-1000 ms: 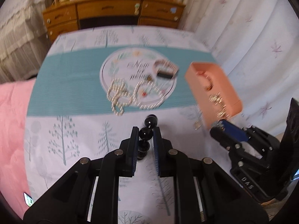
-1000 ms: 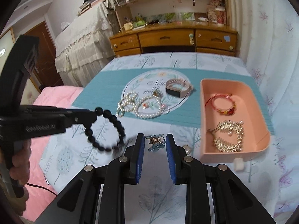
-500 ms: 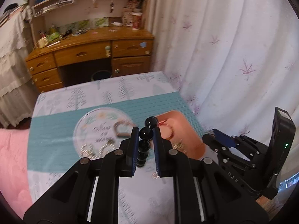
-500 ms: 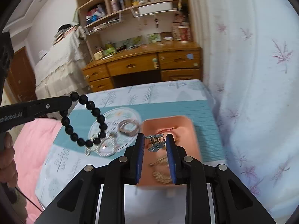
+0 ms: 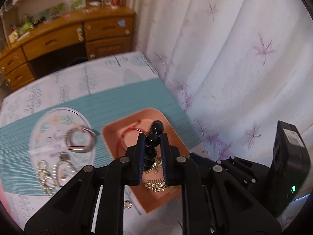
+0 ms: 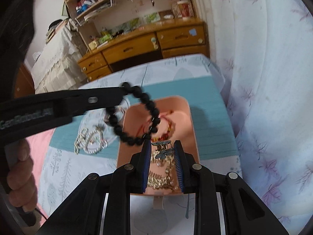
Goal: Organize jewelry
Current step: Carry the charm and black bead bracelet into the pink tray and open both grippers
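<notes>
Beads (image 6: 135,115): a black bead bracelet, pinched at one side by the left gripper (image 5: 152,143); its loop hangs in the air over the tray's left rim and far half.
Clip (image 6: 163,150): a small teal hair clip, clamped between the pads of the right gripper (image 6: 163,149), above the tray's near half.
Tray (image 6: 187,121): a pink, shallow, round-cornered box on the right part of the table; it holds a red cord bracelet (image 5: 127,135) at the far end and a gold chain (image 6: 160,178) at the near end. A bare patch of floor shows along the far right wall.
Tray edges: the near rim lies under the right gripper; the right rim is near the table's right edge.
Loose items: a watch (image 5: 80,141) lies just left of the tray on the round print; pearl strands (image 6: 90,143) lie nearer, left of the tray; a small round piece (image 5: 127,204) lies by the tray's near left corner.
Table (image 6: 64,168): a tree-print cloth with a teal band across it; open cloth lies left of and nearer than the pearls.
Surroundings: a curtain (image 5: 234,58) hangs close along the table's right edge; a wooden desk (image 6: 144,45) stands beyond the far edge.
</notes>
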A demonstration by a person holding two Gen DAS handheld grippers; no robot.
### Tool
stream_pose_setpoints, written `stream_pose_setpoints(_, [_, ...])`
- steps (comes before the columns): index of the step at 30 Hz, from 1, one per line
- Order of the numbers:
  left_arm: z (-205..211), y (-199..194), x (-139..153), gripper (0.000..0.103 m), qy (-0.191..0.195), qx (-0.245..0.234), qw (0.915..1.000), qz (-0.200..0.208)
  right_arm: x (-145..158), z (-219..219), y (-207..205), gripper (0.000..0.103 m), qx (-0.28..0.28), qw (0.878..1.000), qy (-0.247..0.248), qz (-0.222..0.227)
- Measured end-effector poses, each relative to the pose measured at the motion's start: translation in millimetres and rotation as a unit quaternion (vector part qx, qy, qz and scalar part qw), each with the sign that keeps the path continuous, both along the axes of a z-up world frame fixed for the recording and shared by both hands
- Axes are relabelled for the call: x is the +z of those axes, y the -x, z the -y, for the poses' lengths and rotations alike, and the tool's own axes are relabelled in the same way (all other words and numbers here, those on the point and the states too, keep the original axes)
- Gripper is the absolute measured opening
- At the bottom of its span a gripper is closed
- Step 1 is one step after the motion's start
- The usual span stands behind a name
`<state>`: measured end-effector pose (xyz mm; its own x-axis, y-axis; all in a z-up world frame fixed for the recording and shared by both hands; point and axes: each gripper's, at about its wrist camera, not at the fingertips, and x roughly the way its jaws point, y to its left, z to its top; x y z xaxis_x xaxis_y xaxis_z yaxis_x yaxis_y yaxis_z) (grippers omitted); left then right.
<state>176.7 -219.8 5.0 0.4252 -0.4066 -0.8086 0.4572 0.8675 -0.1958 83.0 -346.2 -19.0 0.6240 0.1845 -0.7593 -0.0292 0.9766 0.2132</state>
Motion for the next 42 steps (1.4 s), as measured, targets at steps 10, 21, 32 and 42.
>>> stream_pose_setpoints(10, [5.7,-35.3,-61.0,0.013,-0.060,0.013,0.9981,0.004,-46.3,-15.4,-11.6,0.023,0.022,0.999,0.008,-0.025])
stream_pose_setpoints(21, [-14.4,-40.7,-64.3,0.051,-0.060,0.030,0.9978,0.005,-52.1,-21.1,-37.5,0.023,0.010,0.999,0.019,-0.027])
stream_pose_setpoints(32, [-46.3,-21.0,-40.2,0.051,-0.037,0.055,0.9977,0.017,-48.5,-14.4,-66.7,0.026,-0.026,0.999,0.013,-0.031])
stream_pose_setpoints(42, [-86.5,2.5,-12.9,0.051,-0.022,0.075,0.9965,0.029,-21.9,-29.6,-56.9,0.040,-0.031,0.999,0.019,-0.019])
